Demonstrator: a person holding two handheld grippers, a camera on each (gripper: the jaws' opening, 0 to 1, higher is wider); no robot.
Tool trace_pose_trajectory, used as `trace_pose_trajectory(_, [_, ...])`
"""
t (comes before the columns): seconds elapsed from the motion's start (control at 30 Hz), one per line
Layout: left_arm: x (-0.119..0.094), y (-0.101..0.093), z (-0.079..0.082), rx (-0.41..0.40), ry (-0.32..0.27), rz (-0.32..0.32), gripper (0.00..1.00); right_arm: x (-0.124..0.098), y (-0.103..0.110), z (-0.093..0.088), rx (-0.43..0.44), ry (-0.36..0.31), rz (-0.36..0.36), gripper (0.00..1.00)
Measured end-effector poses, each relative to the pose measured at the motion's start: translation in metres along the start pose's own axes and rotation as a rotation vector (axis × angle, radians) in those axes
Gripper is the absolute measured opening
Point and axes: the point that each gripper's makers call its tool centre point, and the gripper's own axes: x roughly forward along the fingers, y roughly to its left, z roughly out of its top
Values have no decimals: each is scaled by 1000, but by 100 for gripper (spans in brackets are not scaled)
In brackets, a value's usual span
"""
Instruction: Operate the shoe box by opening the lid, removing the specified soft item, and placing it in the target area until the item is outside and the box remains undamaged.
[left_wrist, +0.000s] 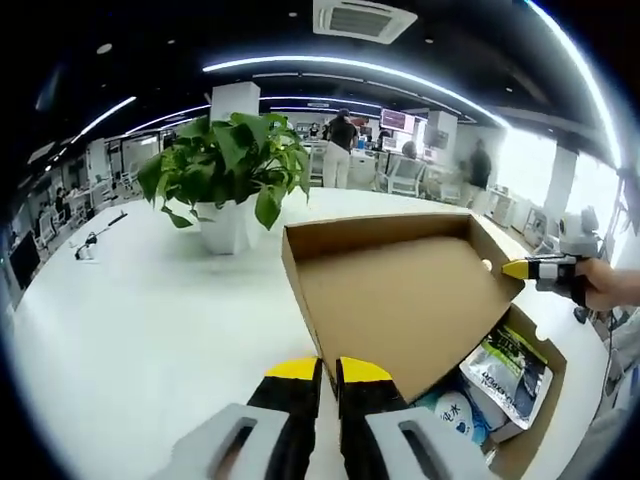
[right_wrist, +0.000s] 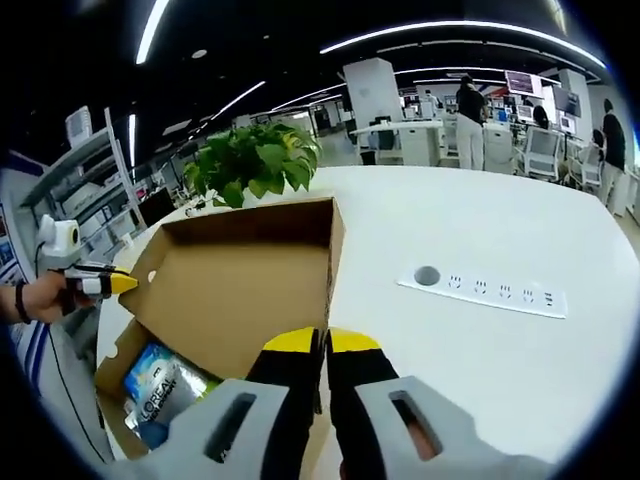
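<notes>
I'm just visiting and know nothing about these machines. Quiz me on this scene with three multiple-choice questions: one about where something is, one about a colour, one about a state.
1. Where is the potted plant?
A. on the white table, beyond the box
B. inside the box
C. on the floor

2. What colour are the tips of the left gripper?
A. red
B. yellow
C. green

3. What state is the cardboard box lid in?
A. taped shut
C. torn off and lying apart
B. raised open

Answers:
1. A: the plant stands on the tabletop past the lid's far edge.
2. B: yellow caps top the black jaws.
3. B: the lid stands up, with packets visible in the box beneath.
</notes>
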Motion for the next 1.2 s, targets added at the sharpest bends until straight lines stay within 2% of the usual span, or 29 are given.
trace_pose_trajectory(0.6, [23, 4, -17, -49, 99, 33, 9, 20, -12, -16, 82, 61, -23, 4])
trace_pose_trajectory(1.2, [20, 0, -21, -45, 115, 33, 10, 20, -10, -19, 68, 80, -28, 6])
